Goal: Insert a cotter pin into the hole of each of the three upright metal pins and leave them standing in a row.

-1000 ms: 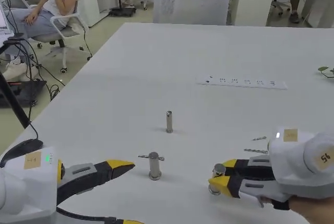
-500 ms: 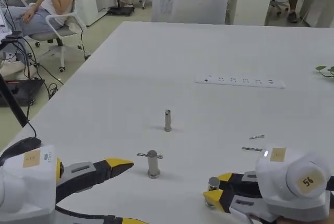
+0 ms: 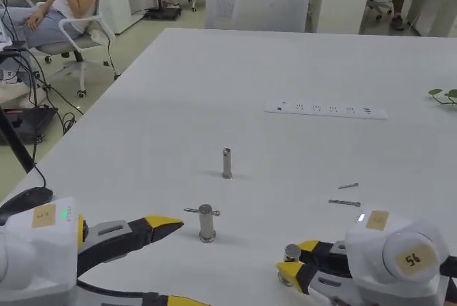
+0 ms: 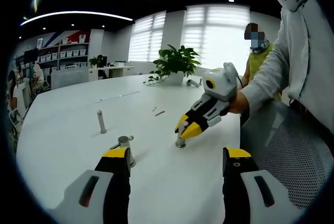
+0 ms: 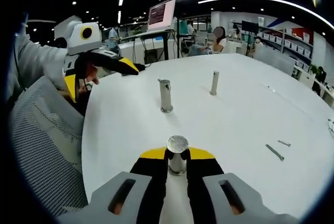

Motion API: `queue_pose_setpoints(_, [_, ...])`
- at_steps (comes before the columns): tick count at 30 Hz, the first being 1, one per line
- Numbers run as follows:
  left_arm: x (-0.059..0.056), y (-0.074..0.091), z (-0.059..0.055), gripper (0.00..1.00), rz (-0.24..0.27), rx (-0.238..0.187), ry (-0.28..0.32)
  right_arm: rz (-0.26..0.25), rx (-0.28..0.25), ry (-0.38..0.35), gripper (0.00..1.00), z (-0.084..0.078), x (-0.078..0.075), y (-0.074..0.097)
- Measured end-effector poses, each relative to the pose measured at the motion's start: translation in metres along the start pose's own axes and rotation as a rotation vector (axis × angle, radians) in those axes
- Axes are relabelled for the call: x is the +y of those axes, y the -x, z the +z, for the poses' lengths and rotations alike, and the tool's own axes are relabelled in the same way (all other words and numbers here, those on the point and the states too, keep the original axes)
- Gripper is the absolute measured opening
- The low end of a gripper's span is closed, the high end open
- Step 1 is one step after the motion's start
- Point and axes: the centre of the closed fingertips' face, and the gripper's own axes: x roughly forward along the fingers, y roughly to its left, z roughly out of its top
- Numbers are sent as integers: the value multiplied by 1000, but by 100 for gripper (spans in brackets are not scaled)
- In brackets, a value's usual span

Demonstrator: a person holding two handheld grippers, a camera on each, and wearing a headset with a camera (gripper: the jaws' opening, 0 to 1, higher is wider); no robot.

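Bottom right, head view — right gripper (image 3: 293, 267) pinching bare metal pin (image 3: 291, 251), dragged it closer; left gripper (image 3: 177, 264) spread, empty — cotter pin (image 3: 345, 203) not in yet.

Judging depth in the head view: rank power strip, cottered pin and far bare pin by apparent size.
1. power strip
2. cottered pin
3. far bare pin, slightly smaller, possibly just from distance

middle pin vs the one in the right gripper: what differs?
The middle pin has a cotter pin through its hole; the gripped pin shows none. The middle pin stands free on the table; the gripped pin sits between the jaws of the right gripper, which are shut on it. Shared: both are upright and silver metal.
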Motion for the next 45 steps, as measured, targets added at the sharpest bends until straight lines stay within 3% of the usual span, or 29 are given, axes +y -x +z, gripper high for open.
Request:
queue_pose_setpoints(6, [0, 0, 0, 72, -1, 1, -1, 15, -13, -9, 15, 2, 0, 1])
queue_pose_setpoints(21, [-2, -1, 1, 71, -5, -1, -2, 31, -31, -56, 38, 7, -6, 9])
queue_pose_setpoints(33, [-2, 0, 1, 71, -8, 8, -6, 76, -18, -48, 49, 1, -8, 28])
queue_pose_setpoints(45, [-4, -1, 1, 71, -11, 6, -4, 44, 0, -67, 51, -15, -32, 52])
